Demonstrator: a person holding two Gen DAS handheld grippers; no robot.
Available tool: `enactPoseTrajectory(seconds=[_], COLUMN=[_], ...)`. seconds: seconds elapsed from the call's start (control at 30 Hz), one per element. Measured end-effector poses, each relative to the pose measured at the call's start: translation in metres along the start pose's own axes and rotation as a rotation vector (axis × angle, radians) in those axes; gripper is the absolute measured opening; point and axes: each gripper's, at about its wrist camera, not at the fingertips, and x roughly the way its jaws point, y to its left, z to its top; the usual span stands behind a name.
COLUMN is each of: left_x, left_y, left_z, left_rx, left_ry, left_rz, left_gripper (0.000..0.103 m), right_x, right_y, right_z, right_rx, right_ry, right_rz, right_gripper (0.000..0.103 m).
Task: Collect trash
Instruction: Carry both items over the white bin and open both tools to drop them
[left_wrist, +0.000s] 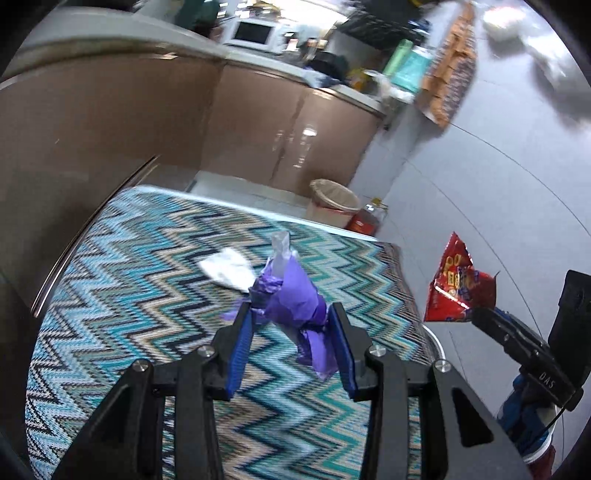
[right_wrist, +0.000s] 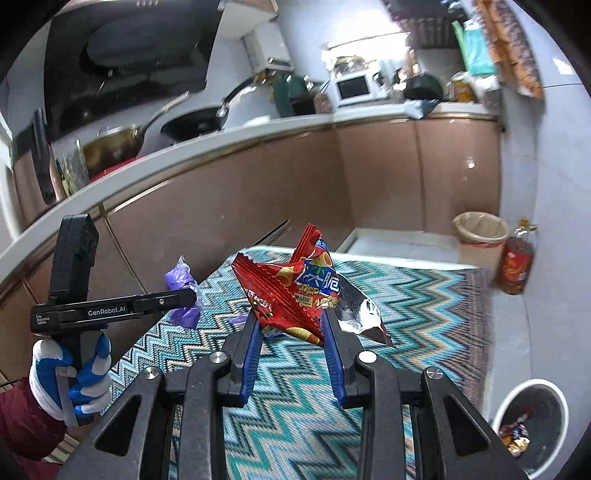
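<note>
My left gripper (left_wrist: 290, 314) is shut on a crumpled purple wrapper (left_wrist: 291, 295) with a clear plastic end, held above the zigzag-patterned table (left_wrist: 147, 295). My right gripper (right_wrist: 291, 321) is shut on a red snack bag (right_wrist: 295, 291) with a silver inside, also held above the table (right_wrist: 424, 314). The red bag (left_wrist: 456, 284) and the right gripper (left_wrist: 517, 339) show at the right of the left wrist view; the purple wrapper (right_wrist: 183, 291) and the left gripper (right_wrist: 177, 297) show at the left of the right wrist view. A white crumpled paper (left_wrist: 229, 271) lies on the table beyond the purple wrapper.
A small white bin (right_wrist: 532, 424) holding wrappers stands on the floor at the table's right. A lined bin (right_wrist: 480, 236) and a bottle (right_wrist: 515, 266) stand by the far wall. Brown cabinets (right_wrist: 295, 177) and a cluttered counter run behind the table.
</note>
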Motion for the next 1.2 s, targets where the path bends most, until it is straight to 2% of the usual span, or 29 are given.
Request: enactPoseTrajectory(seconds=[0.17,0.33,0.53,0.7,0.9,1.2], left_x=[0.012,0.039,0.074,0.101,0.126,0.150], left_y=[-0.075,-0.152,-0.244,-0.300,-0.339,-0.359], left_z=[0.000,-0.003,-0.012,-0.027,-0.047,-0.055], left_rx=[0.119,0.225,0.356,0.438,0.522,0.591], left_ry=[0.034,0.075,0.107,0.131,0.158,0.171], left_rz=[-0.068,-0.147,-0.212,-0.246,-0.257,-0.253], left_gripper=[0.039,0.039,0.039,0.039,0.039,0.039], right_x=[-0.063,-0.120,-0.168,-0.194,-0.203,-0.196], right_y=[-0.034,-0.086,-0.142,-0.179,-0.203,-0.229], right_z=[-0.015,-0.038,-0.069,-0.089,-0.102,-0.115], right_rx=[0.044,0.128,0.233,0.306,0.352,0.392], right_ry=[-0.074,-0.122,-0.148,-0.147,-0.137,-0.113], right_rz=[-0.077,-0.197,-0.325,-0.394,-0.429,-0.436], right_gripper=[0.029,0.030,0.030,0.030,0.030,0.030])
